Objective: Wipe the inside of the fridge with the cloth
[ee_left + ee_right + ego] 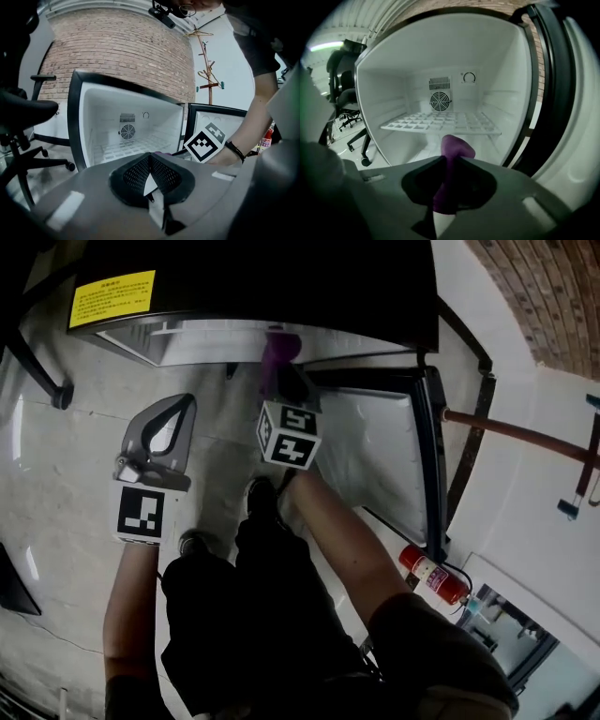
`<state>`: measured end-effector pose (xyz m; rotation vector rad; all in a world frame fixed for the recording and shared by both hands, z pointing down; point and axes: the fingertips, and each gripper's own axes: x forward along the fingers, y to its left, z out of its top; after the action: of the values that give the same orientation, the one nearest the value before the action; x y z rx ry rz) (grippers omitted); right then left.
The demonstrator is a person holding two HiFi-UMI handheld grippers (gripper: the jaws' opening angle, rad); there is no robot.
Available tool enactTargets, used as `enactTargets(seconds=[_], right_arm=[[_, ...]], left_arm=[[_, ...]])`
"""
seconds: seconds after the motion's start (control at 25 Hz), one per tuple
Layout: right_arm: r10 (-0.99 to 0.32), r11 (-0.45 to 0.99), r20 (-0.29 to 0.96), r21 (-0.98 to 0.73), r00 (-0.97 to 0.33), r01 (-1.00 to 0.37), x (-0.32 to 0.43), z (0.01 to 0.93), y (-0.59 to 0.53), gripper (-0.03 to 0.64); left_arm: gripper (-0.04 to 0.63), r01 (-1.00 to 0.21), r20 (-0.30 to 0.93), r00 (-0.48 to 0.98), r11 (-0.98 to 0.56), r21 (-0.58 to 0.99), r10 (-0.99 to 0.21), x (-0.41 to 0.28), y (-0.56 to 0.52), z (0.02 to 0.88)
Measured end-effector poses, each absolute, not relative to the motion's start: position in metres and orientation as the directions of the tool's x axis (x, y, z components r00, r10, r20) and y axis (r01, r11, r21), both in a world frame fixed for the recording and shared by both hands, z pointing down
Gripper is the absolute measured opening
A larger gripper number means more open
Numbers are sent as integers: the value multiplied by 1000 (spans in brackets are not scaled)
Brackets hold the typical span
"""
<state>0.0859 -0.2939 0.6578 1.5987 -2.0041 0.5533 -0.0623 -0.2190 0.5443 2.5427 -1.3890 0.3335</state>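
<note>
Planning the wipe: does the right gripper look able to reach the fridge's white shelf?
Probably yes: the door stands open, and nothing shows between the right gripper, shut on the purple cloth, and the shelf.

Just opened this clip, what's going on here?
A person stands at an open fridge with a gripper in each hand. The right gripper is shut on a purple cloth, held at the fridge's opening just below the wire shelf. The cloth does not visibly touch any surface. The left gripper is shut on nothing and hangs outside the fridge.
</note>
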Motion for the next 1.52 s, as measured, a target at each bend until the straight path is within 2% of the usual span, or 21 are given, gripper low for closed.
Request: enactTargets(seconds=[0.36,0.64,1.08,1.52], right_arm=[[-737,333,621,-12,-268,-943,67,533,-257,54],[-721,280,646,-58,-249,-958,79,441,-215,54],[-789,232,559,-109,-253,-967,71,308,-194,54],[-835,186,499,-143,-233,-972,81,203,-103,54]], left_arm=[[17,-883,318,465,-456,108,-826,-77,-204,420],[17,-899,320,436,-424,111,-841,-79,-188,327],[18,-894,276,446,-437,95,-851,-85,-151,202],[17,-859,205,511,-503,97,-835,-86,-96,117]])
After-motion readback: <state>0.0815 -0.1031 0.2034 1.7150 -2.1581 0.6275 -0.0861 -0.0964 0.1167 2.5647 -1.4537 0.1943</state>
